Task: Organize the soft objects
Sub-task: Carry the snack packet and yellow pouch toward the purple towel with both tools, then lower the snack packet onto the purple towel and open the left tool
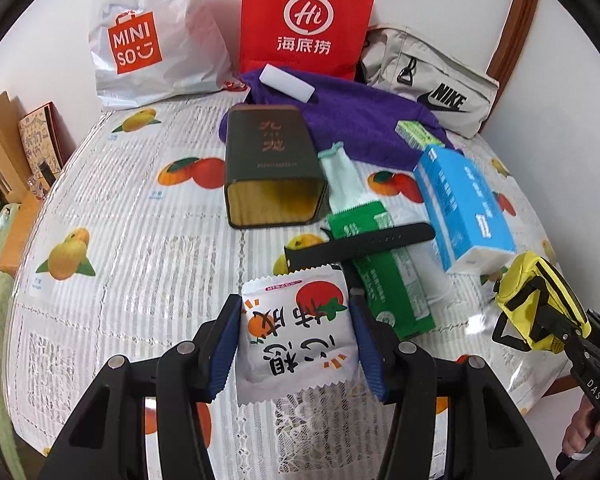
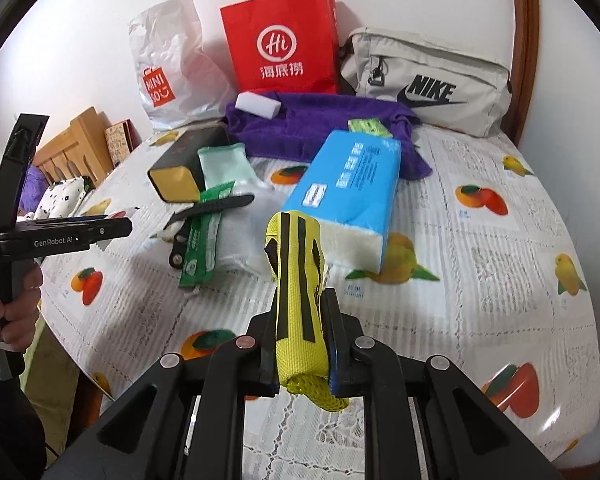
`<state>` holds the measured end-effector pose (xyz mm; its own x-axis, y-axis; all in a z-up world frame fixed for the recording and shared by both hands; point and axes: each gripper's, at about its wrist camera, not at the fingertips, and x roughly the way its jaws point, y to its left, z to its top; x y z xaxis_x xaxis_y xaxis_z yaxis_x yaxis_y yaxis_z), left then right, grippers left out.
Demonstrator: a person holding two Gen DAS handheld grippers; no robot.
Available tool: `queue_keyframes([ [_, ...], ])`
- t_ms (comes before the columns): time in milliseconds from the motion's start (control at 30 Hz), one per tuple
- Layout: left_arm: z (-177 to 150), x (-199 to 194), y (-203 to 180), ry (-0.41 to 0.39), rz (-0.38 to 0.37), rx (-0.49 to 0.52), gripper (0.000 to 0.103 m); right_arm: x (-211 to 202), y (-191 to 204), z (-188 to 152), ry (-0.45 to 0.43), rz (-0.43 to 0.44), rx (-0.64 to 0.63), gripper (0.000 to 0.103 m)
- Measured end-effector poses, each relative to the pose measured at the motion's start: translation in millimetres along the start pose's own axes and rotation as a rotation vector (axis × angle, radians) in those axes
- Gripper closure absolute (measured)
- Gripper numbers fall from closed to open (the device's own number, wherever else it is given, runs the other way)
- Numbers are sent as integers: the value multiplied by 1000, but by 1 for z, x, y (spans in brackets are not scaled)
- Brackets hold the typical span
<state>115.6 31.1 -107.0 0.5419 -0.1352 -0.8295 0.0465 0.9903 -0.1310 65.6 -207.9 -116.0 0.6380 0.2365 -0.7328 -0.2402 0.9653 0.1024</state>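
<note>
My left gripper (image 1: 296, 320) is shut on a white snack packet (image 1: 298, 340) printed with a tomato and black characters, held above the table. My right gripper (image 2: 300, 320) is shut on a yellow pouch (image 2: 298, 292) with black stripes, which sticks up between the pads; the same yellow pouch (image 1: 539, 300) shows at the right of the left wrist view. On the table lie a blue tissue pack (image 2: 347, 184), a green packet (image 1: 383, 276), a mint packet (image 1: 345, 180), a black strap (image 1: 359, 242), a dark tin (image 1: 272, 168) on its side, a purple towel (image 2: 323, 120) and a white sponge block (image 2: 258, 106).
A red paper bag (image 2: 280, 44), a white Miniso bag (image 1: 148, 40) and a beige Nike pouch (image 2: 431, 80) stand along the back wall. The table (image 2: 499, 280) has a fruit-print cover. Wooden furniture (image 2: 76, 140) sits past the left edge. A hand (image 2: 8, 308) grips the left tool.
</note>
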Motion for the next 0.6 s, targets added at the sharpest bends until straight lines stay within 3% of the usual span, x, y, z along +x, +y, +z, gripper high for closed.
queue_keyframes([
  [600,72,-9,-4,-55,-4,-6,52,-7,-11,77,-102,25,-19,87],
])
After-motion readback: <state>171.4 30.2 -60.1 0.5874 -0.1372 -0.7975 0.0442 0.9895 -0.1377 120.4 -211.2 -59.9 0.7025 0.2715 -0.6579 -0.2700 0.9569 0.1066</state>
